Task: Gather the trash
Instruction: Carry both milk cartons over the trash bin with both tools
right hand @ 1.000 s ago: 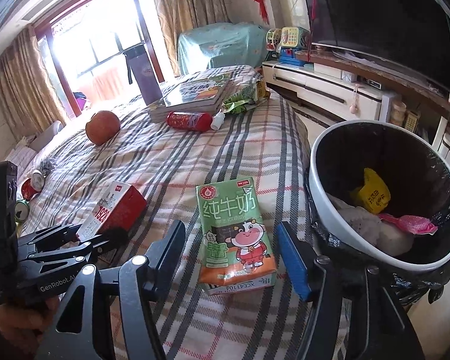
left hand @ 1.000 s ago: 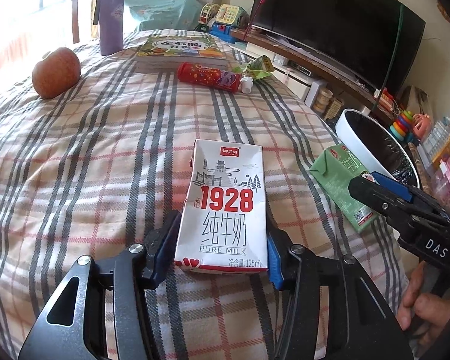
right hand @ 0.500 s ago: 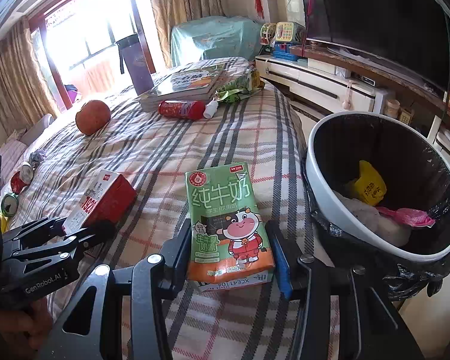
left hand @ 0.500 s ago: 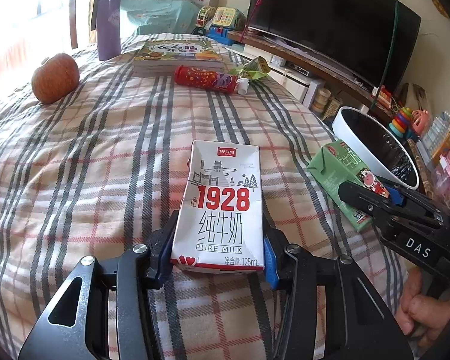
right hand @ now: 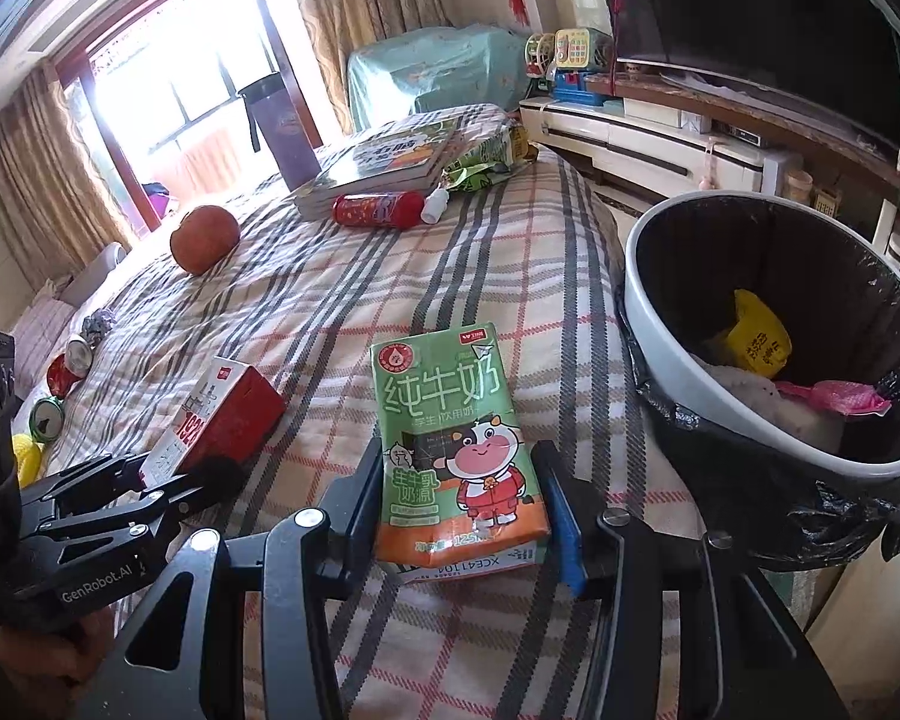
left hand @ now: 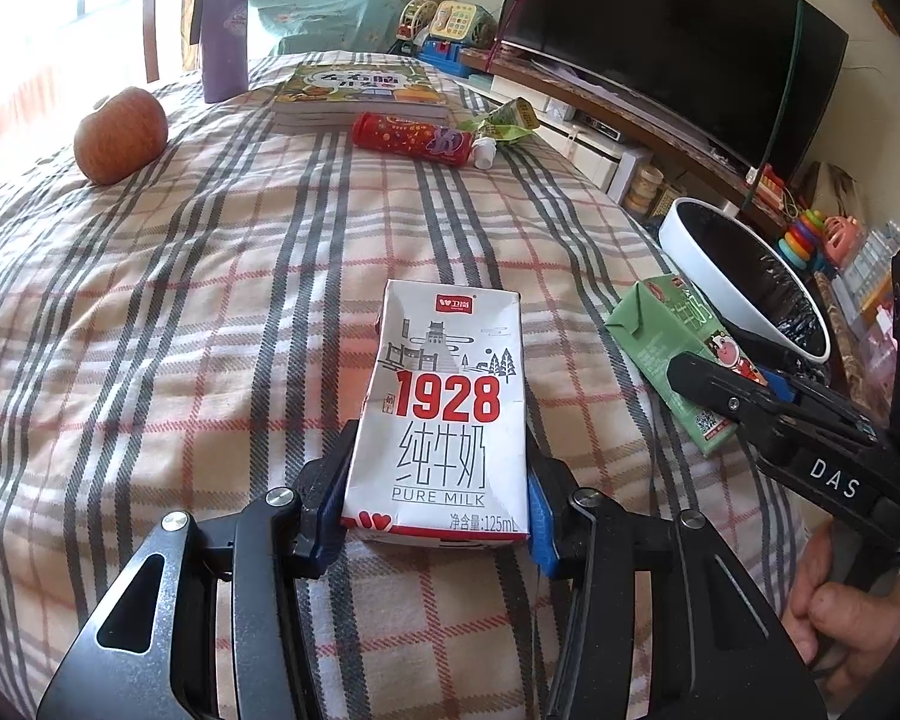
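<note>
On my far left an apple sits on the plaid bedcover, with a purple flask behind it and a stack of books further along. A red tube lies just in front of the books, beside a crumpled green wrapper. My left gripper is closed around the near end of the white 1928 milk carton, both pads pressed to its sides, the carton lying flat on the cover. To its right my right gripper clamps the green milk carton the same way, near the bed's edge. Just beyond that edge stands the white trash bin with a black liner, holding a yellow packet and a pink wrapper.
</note>
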The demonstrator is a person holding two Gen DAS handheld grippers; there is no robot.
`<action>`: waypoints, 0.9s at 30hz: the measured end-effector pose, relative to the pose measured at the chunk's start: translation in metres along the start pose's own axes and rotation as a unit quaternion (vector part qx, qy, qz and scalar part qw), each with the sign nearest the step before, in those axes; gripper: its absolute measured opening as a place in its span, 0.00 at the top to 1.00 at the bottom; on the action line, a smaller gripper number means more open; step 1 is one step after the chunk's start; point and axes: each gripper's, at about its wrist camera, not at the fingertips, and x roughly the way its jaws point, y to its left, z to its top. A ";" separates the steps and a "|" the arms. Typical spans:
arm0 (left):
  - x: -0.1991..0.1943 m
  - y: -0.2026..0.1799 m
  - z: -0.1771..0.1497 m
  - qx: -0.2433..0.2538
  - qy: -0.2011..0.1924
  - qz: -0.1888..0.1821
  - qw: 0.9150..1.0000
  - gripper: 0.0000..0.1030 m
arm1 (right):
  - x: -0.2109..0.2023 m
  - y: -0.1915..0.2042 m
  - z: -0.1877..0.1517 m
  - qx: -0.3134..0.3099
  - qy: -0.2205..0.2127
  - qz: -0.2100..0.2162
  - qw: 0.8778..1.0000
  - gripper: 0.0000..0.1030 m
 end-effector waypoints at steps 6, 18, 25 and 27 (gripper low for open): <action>-0.001 -0.003 -0.003 0.007 -0.006 0.002 1.000 0.55 | 0.005 0.001 -0.003 -0.007 0.005 -0.002 1.000 0.51; -0.013 -0.019 0.000 0.020 -0.018 -0.014 1.000 0.55 | -0.016 0.000 -0.002 -0.011 -0.020 0.003 1.000 0.53; -0.017 -0.030 0.003 0.031 -0.020 -0.020 0.999 0.56 | -0.029 -0.009 -0.001 0.005 -0.032 0.010 0.999 0.53; -0.018 -0.034 0.003 0.034 -0.021 -0.021 0.999 0.55 | -0.032 -0.011 -0.002 0.008 -0.035 0.011 0.999 0.53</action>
